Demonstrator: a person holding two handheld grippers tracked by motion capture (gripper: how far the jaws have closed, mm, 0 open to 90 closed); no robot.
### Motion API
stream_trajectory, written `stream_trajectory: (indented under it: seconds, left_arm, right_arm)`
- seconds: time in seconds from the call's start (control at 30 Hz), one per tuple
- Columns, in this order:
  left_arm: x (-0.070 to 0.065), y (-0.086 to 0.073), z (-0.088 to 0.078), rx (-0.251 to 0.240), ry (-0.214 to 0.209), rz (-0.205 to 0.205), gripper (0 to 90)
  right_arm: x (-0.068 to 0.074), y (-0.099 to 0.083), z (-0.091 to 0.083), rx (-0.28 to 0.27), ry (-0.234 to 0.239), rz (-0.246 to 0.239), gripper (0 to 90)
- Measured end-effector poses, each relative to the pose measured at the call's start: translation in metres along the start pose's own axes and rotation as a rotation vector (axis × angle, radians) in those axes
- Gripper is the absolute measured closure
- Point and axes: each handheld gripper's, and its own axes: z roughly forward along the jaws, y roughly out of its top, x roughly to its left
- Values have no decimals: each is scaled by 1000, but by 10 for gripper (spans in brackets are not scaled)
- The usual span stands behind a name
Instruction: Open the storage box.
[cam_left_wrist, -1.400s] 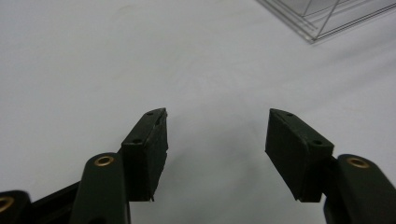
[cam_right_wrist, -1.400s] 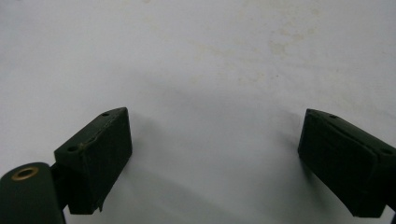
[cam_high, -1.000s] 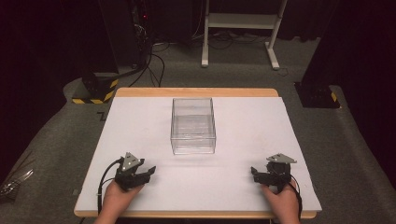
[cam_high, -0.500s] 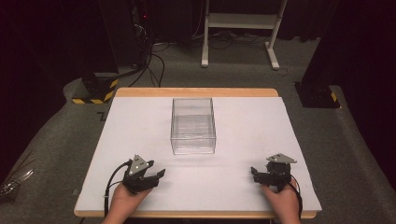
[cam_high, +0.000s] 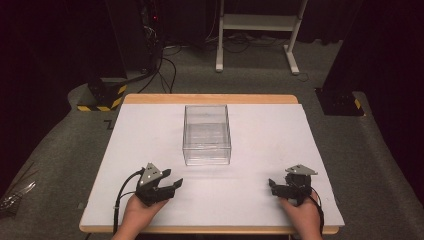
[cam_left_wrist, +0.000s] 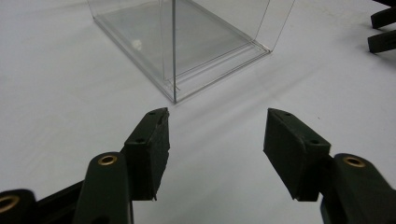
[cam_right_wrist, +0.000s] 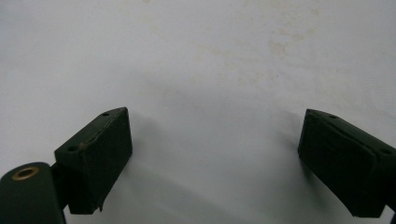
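A clear plastic box (cam_high: 207, 134) with no lid stands in the middle of the white table top (cam_high: 260, 130). My left gripper (cam_high: 172, 180) hovers near the table's front left, pointing right and toward the box's near corner. In the left gripper view its jaws (cam_left_wrist: 217, 116) stand wide open with nothing between them, and the box (cam_left_wrist: 187, 42) is just ahead. My right gripper (cam_high: 272, 185) rests at the front right, pointing left. In the right gripper view its jaws (cam_right_wrist: 217, 114) are open over bare table.
The wooden table edge (cam_high: 210, 99) runs along the far side. Beyond it are a dark cabinet with cables (cam_high: 150, 45) and a white stand (cam_high: 257, 30) on the grey floor. The right gripper's fingertips (cam_left_wrist: 383, 28) appear at the top right of the left gripper view.
My left gripper has moved right and a little toward the box, rising slightly. The right gripper and the box have not moved.
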Motion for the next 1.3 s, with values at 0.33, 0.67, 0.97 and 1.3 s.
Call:
stream_trajectory:
  seconds: [0.33,0.67,0.97,1.3]
  left_arm:
    - [-8,18,16,-23,-29,20,412]
    - [-13,29,35,-27,-36,18,427]
    - [-15,38,49,-23,-36,19,406]
    - [-14,49,60,-42,-52,4,425]
  right_arm:
    - [0,0,0,-3,1,-2,99]
    - [0,0,0,-3,0,-3,99]
    - [1,0,0,-3,-2,-2,102]
    - [0,0,0,-3,-2,-2,102]
